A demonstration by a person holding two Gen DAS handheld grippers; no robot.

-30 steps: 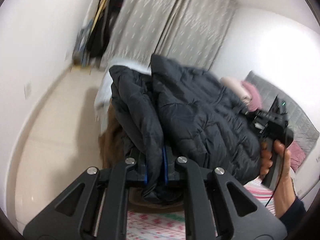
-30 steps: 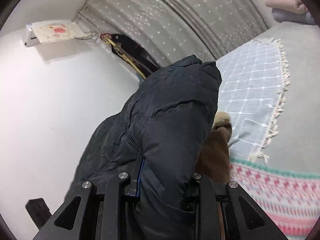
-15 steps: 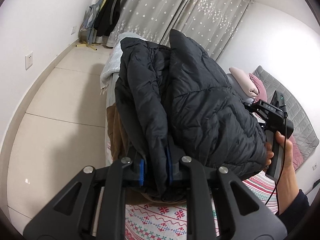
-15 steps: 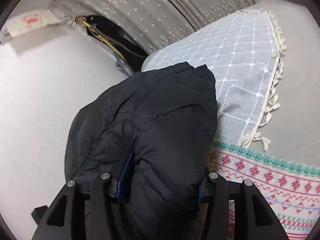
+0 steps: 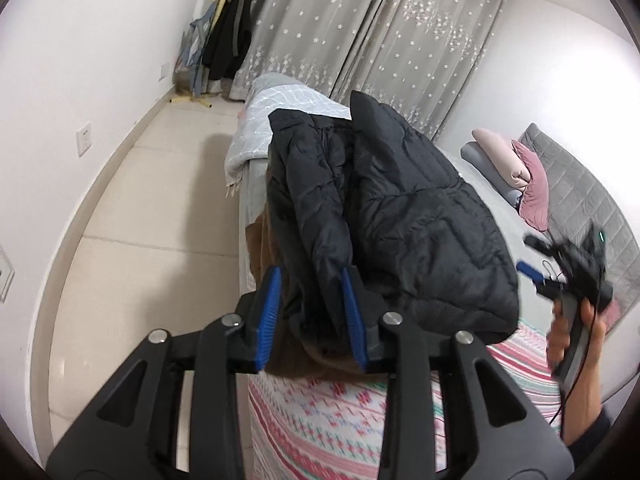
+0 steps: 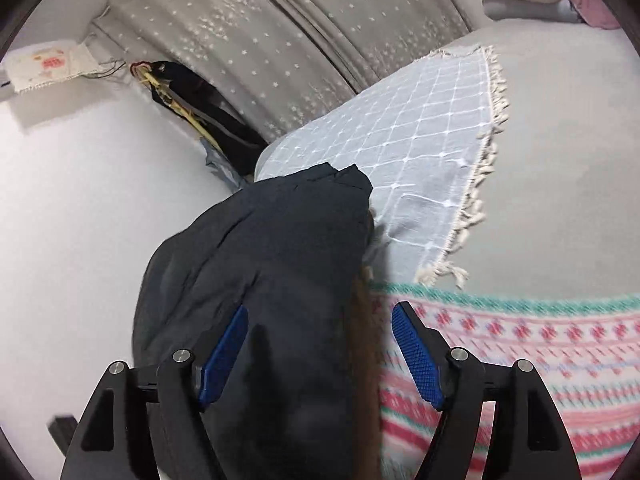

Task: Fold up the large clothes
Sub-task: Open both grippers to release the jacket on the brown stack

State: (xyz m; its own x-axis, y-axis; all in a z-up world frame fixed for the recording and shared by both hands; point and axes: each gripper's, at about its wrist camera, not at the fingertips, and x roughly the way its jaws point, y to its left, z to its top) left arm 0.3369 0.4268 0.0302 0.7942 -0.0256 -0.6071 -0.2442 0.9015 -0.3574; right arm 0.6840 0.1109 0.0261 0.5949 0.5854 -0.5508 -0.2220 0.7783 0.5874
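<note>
Between left claw pads, black jacket fold, unclamped

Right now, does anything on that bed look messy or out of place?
The black puffer jacket sits in a lumpy heap at the bed's edge, one fold hanging over the side. A brown garment pokes out underneath. Both sets of jaws have just been opening off it.

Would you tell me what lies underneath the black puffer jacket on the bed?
A brown garment pokes out beneath the black puffer jacket, over a patterned blanket. How far the brown garment extends is hidden.
</note>
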